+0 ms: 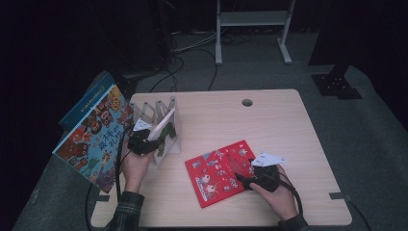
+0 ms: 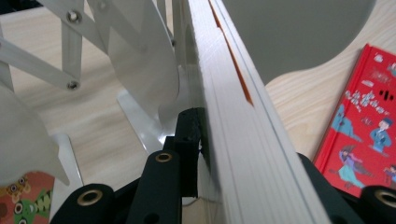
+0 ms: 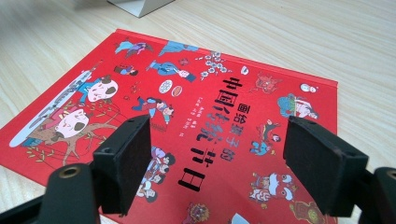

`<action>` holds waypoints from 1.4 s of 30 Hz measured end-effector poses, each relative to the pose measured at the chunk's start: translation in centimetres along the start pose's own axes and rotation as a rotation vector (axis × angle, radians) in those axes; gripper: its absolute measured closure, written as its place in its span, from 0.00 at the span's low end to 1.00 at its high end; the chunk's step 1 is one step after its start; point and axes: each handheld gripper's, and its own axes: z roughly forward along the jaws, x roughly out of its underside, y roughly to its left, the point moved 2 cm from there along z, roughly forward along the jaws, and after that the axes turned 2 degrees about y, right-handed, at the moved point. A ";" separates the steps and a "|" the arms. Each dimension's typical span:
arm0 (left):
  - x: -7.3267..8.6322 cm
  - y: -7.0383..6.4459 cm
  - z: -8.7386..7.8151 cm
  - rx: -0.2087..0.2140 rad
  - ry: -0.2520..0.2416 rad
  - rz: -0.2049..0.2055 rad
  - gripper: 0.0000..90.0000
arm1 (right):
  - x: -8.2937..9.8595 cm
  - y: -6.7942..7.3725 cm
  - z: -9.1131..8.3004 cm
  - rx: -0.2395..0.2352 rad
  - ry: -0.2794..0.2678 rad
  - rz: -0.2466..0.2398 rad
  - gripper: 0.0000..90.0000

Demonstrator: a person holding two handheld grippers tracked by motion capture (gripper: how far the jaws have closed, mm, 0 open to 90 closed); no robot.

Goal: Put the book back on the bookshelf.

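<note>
Shelving books, roughly midway: left tongs [image 1: 144, 140] clamped on a white-edged book [image 2: 243, 135] standing in the metal rack [image 1: 156, 113] at 9 o'clock on the counter [image 1: 288, 120]. Red book [image 1: 222, 172] lies flat near 6 o'clock, not yet picked up; right tongs [image 3: 217, 163] wide open, hovering over its cover, holding nothing
</note>
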 end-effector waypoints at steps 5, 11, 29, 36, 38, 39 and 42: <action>0.5 0.1 0.1 0.000 0.019 0.013 0.79 | 0.0 0.1 0.1 0.000 0.003 -0.003 0.25; 1.2 0.5 -0.1 0.036 0.025 0.010 0.74 | 0.0 0.1 0.1 -0.002 0.002 -0.006 0.25; 4.7 0.8 -3.5 0.106 0.067 0.100 0.71 | 0.0 0.0 -0.2 0.005 -0.003 -0.009 0.25; 4.4 -0.5 -2.6 0.128 0.095 0.127 0.75 | 0.0 0.1 -0.1 0.003 -0.001 -0.004 0.25; 4.2 -1.0 -2.3 0.131 0.095 0.136 0.74 | 0.1 0.1 -0.1 0.003 0.001 -0.005 0.25; 4.1 -1.3 -2.2 0.133 0.092 0.141 0.73 | 0.1 0.1 -0.1 0.002 0.002 -0.004 0.25; 3.8 -2.1 -1.7 0.135 0.085 0.146 0.71 | 0.1 0.2 -0.1 0.002 0.003 -0.010 0.25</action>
